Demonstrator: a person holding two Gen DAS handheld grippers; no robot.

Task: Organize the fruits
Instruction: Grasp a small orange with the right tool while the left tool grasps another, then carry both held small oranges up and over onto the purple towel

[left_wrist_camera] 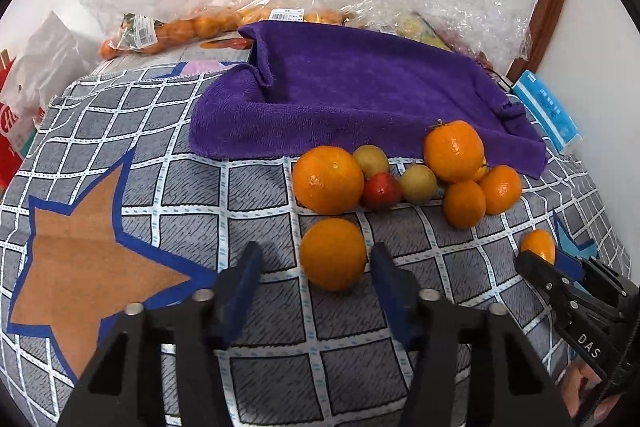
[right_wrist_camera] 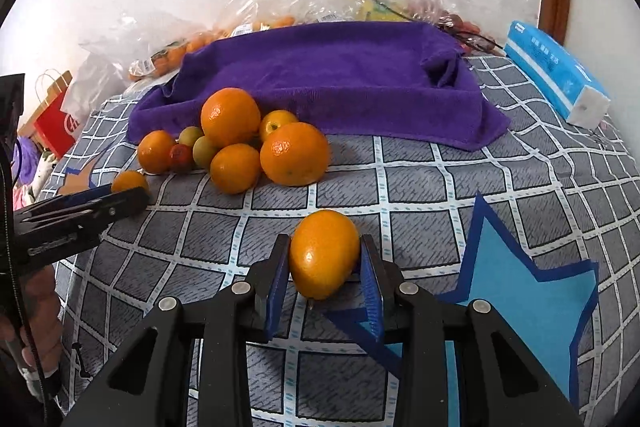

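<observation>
An orange (left_wrist_camera: 334,254) lies on the checked cloth (left_wrist_camera: 180,187) between the fingers of my left gripper (left_wrist_camera: 316,257). The right pad is at its side, a gap shows at the left pad, so the gripper is open. My right gripper (right_wrist_camera: 325,247) is shut on a smaller orange (right_wrist_camera: 324,255), both pads pressing its sides just above the cloth. A pile of several oranges (right_wrist_camera: 294,153) with two yellow-green fruits (right_wrist_camera: 205,151) and a small red fruit (right_wrist_camera: 181,157) lies by the front edge of a purple towel (right_wrist_camera: 340,79).
The cloth has an orange star (left_wrist_camera: 92,251) at the left and a blue star (right_wrist_camera: 520,287) at the right. Clear plastic bags of fruit (left_wrist_camera: 180,27) line the back wall. A blue tissue pack (right_wrist_camera: 556,75) lies back right, a red paper bag (right_wrist_camera: 56,123) stands at the far left.
</observation>
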